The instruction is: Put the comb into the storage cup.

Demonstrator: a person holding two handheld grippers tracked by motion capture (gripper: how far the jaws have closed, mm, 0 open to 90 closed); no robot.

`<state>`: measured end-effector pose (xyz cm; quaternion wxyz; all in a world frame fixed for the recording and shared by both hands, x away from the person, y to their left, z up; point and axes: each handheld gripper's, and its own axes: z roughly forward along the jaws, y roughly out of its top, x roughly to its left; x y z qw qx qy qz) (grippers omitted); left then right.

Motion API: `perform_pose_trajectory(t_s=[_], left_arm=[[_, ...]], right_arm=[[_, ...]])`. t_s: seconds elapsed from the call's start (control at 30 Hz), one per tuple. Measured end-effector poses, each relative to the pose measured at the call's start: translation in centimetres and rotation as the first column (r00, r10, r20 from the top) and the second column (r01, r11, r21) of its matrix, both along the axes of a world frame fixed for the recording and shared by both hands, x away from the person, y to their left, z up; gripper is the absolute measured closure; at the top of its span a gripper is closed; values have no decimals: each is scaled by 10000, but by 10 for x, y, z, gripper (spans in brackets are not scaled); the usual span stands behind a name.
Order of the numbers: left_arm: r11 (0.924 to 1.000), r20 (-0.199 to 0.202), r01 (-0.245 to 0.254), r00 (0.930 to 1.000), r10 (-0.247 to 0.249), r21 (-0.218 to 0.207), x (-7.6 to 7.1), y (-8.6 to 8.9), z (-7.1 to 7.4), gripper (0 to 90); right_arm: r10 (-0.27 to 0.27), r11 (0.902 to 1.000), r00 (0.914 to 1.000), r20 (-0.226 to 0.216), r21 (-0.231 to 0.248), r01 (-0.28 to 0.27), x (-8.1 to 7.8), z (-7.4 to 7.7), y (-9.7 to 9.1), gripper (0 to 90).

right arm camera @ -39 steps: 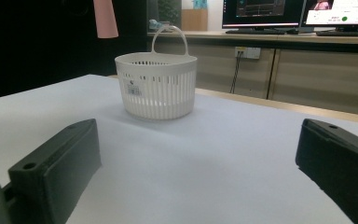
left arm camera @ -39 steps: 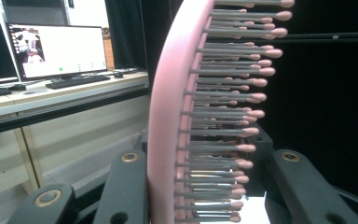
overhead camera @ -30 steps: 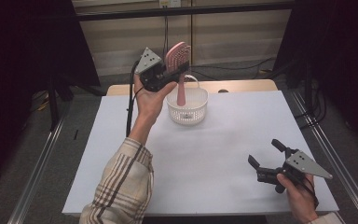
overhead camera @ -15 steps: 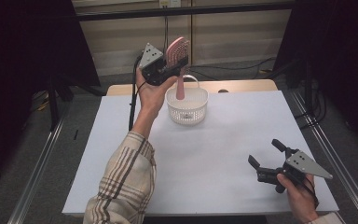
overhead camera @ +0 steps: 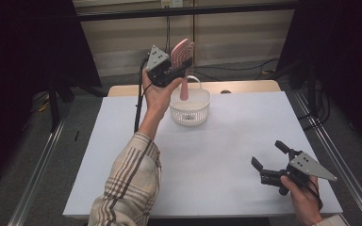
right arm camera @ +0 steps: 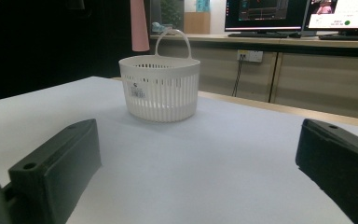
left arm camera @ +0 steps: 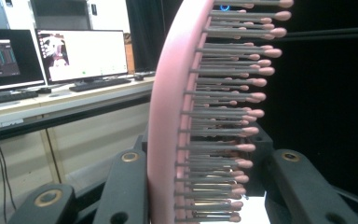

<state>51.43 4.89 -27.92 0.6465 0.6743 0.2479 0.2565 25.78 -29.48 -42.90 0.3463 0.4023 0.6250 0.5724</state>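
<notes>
Item one: a pink plastic paddle hairbrush with grey, pink-tipped bristles, held in your left gripper, which is raised high over the far middle of the white table. The jaws are clamped on the brush near the base of its head; in the left gripper view the two black jaws stand close on either side of the pink back and the bristle rows. The brush's long axis runs close to upright: head up, slightly tilted to the far right, and the tapered pink handle pointing straight down. Item two: a white slotted plastic basket with a hoop handle, standing upright on the table at the far middle, directly below the brush. The handle tip hangs just above the basket's rim, over its opening, apart from the walls as far as can be told. In the right gripper view the pink handle end hangs just left of the hoop, above the rim. So the relation that matters is vertical: basket mouth below, brush handle aimed down into it, and your left hand by far the nearer. A likely next move is a straight lowering, keeping the handle clear of the hoop. Item three: your right gripper, resting low at the near right of the table, well apart from the basket, jaws spread wide and holding nothing, pointed toward the basket.
</notes>
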Motion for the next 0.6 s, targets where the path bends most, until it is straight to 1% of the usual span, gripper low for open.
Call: perform_pose_trajectory(t_s=[0.07, 0.13, 0.17, 0.2, 0.3, 0.37, 0.43, 0.5, 0.6], left_arm=[[10000, -127, 5, 9999, -5, -20, 2, -1, -4, 629], [9999, -235, 10, 9997, -13, -131, 2, -3, -8, 629], [10000, -220, 13, 9998, -13, 15, 2, -3, -9, 629], [10000, -216, 21, 9998, -19, 63, 2, -4, -10, 629], [10000, -321, -6, 9995, 7, 25, 2, -5, -15, 629], [9999, -280, -50, 9996, 55, 156, 2, -6, -17, 629], [9996, -335, -75, 9994, 84, 254, 2, -7, -21, 629], [9999, -465, -47, 9989, 53, 136, 2, -7, -24, 629], [9999, -553, -35, 9985, 42, 140, 2, -7, -30, 629]], right_arm=[[16, 10000, 10000, -3, -8, -16, 0, 0, 0, 0], [7, 10000, 10000, -46, -7, -7, 0, 0, 0, 0], [-10, 10000, 10000, -55, -7, 10, 0, 0, 0, 0], [-9, 10000, 10000, -57, -9, 9, 0, 0, 1, 0], [7, 10000, 10000, -55, -36, -7, 0, 0, 1, 0], [44, 10000, 10000, -67, -63, -44, 0, -1, 1, 0], [60, 9999, 10000, -62, -89, -61, 0, -1, 1, 0], [71, 9999, 10000, -68, -77, -71, 0, -1, 2, 0], [91, 9999, 9999, -66, -86, -92, 0, -1, 2, 0]])
